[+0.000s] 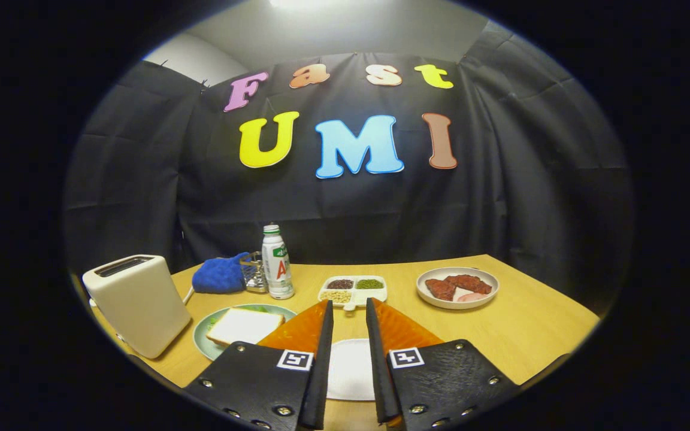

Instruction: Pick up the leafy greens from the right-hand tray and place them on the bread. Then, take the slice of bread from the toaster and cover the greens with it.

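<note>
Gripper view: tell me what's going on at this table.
A hand-held gripper hangs over the wooden table, fingers open, holding nothing. A white tray lies between them. To the left, a bread slice covers greens on a green plate beside the toaster. The sandwich looks assembled.

Your gripper hangs open, empty, over a white tray; bread slice on green plate left of fingers, beside toaster.
</note>
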Motion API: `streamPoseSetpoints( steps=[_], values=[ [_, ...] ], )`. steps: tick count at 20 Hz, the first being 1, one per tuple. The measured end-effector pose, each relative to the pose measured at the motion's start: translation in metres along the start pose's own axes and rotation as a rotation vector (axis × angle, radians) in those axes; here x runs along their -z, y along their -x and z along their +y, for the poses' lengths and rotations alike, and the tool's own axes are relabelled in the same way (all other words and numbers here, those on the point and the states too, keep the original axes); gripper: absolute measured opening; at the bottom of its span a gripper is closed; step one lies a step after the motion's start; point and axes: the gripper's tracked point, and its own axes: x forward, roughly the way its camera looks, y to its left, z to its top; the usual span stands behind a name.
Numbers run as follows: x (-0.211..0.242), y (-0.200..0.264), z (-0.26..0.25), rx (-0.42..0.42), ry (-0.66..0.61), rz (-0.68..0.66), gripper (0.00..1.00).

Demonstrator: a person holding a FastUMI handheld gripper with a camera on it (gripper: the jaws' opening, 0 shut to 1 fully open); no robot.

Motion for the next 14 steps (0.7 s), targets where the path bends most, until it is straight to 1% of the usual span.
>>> streamPoseSetpoints(
  steps=[1,2,6,8,10,12,14],
  values=[
    [0.001,0.001,-0.013,0.016,0.014,-0.001,0.32],
    [0.004,0.003,-0.026,0.030,0.025,0.004,0.39],
    [0.003,0.008,-0.064,0.057,0.027,0.007,0.99],
    [-0.001,0.009,-0.082,0.059,0.009,-0.007,0.98],
    [-0.007,0.007,-0.104,0.055,0.016,-0.041,0.98],
    [-0.008,0.008,-0.124,0.032,0.044,-0.058,0.99],
    [-0.007,0.011,-0.140,-0.012,0.059,-0.066,0.98]
  ],
)
